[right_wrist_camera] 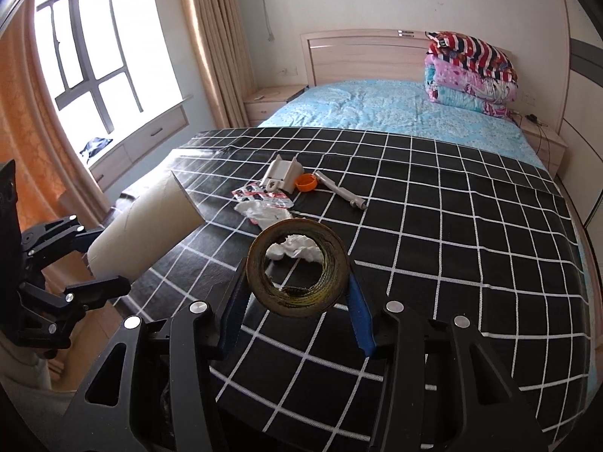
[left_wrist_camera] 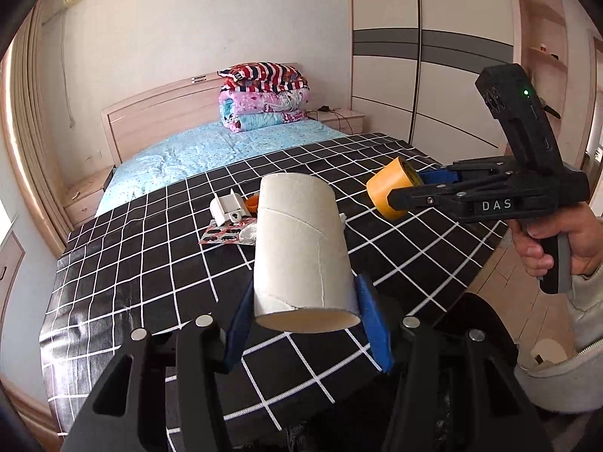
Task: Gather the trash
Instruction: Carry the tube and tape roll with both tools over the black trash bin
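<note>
My left gripper is shut on a white cardboard tube and holds it above the black checked cloth; the tube also shows in the right wrist view. My right gripper is shut on a yellow tape roll, seen from the left wrist as an orange-yellow roll. On the cloth lie a white plastic holder, an orange cap, a red blister pack, crumpled white tissue and a grey-white stick.
The cloth covers the foot of a bed with a blue sheet. Folded quilts are stacked at the headboard. A window and curtains are on the left, wardrobes on the right. A white bag hangs by the person's side.
</note>
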Demonstrator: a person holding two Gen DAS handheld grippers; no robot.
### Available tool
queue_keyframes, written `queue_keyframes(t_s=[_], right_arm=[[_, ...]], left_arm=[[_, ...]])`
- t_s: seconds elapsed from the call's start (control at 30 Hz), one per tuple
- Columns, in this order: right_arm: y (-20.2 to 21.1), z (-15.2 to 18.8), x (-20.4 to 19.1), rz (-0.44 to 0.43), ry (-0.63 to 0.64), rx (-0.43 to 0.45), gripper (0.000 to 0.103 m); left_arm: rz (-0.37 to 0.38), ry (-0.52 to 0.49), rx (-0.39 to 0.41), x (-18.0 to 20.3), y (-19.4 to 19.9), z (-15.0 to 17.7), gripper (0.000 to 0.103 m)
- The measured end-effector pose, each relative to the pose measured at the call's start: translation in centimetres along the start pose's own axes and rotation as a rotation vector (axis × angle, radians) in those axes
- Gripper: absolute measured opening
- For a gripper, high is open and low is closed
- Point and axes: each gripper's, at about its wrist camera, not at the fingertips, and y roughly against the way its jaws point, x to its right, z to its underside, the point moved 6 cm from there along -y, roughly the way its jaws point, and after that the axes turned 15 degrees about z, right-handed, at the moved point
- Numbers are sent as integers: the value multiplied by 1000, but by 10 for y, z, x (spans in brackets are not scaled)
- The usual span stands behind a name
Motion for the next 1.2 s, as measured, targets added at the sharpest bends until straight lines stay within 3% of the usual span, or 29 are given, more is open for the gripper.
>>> queue_keyframes(t_s=[0.2,0.67,0.9,1.2], right_arm=[[30,35,-24,-37,75,-1,48],[45,119,-59,-67,198,-101,48],[18,166,-63,-93,191,-227,48],[-27,224,-70,-58,229,-390,48]], left_arm=[[37,-49,-6,36,26,20,51],[151,-105,-177,85,21,92,51],[170,-65,-295,84,-4,132,51],[182,-19,-441,75,-59,178,51]])
